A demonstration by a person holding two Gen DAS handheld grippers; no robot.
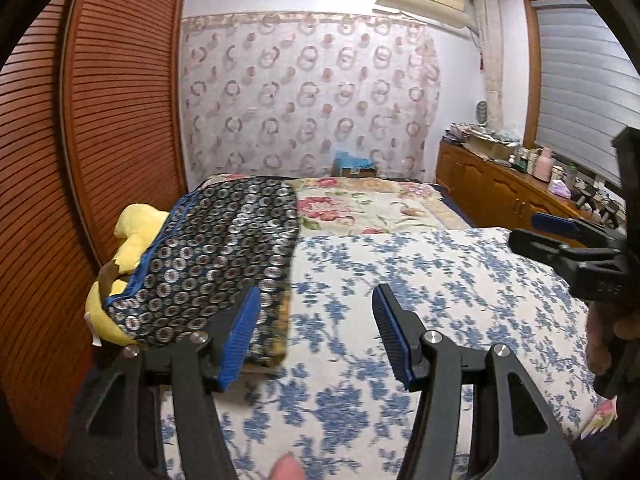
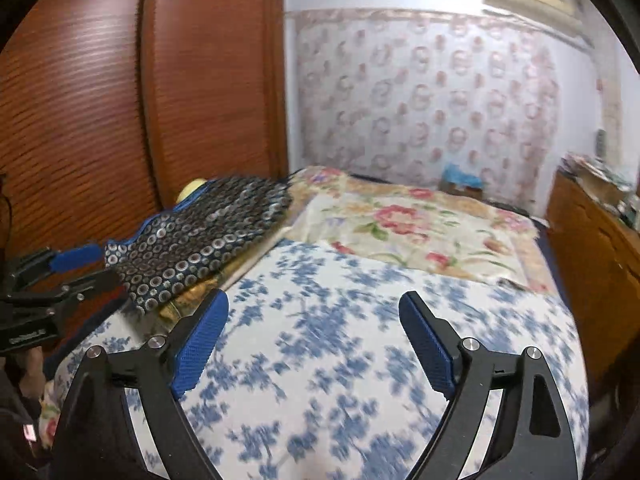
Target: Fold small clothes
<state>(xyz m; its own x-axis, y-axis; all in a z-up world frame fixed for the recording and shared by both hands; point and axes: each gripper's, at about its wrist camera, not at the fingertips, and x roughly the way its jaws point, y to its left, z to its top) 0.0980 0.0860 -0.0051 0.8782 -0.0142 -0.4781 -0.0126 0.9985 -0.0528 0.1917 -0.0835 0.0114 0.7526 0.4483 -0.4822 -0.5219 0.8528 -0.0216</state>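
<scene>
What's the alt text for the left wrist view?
The open, empty left gripper hovers over a blue-floral bedspread, beside a folded dark circle-print garment lying on yellow fabric. The right gripper enters at the right edge; a louvered wooden wardrobe stands left.

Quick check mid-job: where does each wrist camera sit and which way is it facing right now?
Left wrist: on the left hand-held gripper, jaws open and empty, facing across the blue-flowered bedspread toward the curtain; right hand-held gripper at its right edge.
Right wrist: on the right hand-held gripper, open and empty, facing likewise; left hand-held gripper at its left edge.
Shared: the dark circle-patterned cloth, wardrobe, curtain.
</scene>
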